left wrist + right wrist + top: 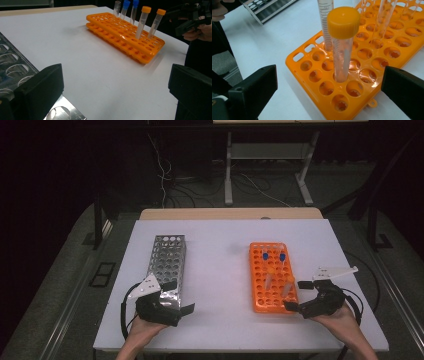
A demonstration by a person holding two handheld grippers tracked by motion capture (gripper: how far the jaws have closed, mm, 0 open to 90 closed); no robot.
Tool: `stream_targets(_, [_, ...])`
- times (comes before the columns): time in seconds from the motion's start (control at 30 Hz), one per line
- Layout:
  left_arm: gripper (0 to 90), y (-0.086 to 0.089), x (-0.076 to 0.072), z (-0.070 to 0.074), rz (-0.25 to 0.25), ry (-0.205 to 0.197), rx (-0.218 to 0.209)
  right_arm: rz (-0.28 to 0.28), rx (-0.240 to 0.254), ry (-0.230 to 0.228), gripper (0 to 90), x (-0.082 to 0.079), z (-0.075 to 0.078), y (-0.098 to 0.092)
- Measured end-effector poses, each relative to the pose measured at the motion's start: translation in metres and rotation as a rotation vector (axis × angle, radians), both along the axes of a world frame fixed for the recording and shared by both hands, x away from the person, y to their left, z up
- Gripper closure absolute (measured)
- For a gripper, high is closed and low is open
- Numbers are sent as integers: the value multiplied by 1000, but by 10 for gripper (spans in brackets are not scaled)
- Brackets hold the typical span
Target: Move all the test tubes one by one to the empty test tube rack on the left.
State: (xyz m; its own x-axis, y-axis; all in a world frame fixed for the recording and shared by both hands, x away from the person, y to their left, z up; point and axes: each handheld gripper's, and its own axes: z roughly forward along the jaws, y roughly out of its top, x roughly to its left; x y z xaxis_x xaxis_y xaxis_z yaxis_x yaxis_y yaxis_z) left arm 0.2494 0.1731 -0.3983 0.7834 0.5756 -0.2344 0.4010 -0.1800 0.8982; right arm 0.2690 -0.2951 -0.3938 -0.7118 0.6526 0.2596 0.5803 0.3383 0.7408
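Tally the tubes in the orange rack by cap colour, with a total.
Orange-capped tubes: 2
Blue-capped tubes: 2
Uncapped tube: 1
Total: 5, all upright in the orange rack

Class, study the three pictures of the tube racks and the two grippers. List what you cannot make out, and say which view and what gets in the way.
- Metal rack: near end hidden behind the left gripper in the high view.
- Capped tubes: the yellow-capped tube stands in front of them in the right gripper view and the top edge cuts them off.
- Tube contents: too small in the high view.
- Orange rack: hole count blurred in the left gripper view.
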Motion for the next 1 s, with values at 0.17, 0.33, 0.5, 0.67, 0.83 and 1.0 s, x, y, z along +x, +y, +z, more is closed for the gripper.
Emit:
stream_targets(0.17, [0, -1, 0, 0, -2, 0, 3, 3, -10, 10, 50, 6, 0, 0])
stream_targets(0.33, [0, -1, 0, -1, -2, 0, 1, 2, -15, 12, 90, 9, -2, -1])
stream_targets(0.5, [0, -2, 0, -1, -4, 2, 3, 18, -27, 3, 239, 13, -4, 0])
stream_targets(0.67, [0, -2, 0, -1, -4, 2, 3, 14, -42, -5, 399, 15, -5, 2])
stream_targets(0.83, [0, -2, 0, -1, -4, 2, 4, 7, -53, -20, 509, 17, -6, 3])
stream_targets(1.0, [0, -2, 0, -1, -4, 2, 4, 10, -66, -34, 615, 17, -7, 4])
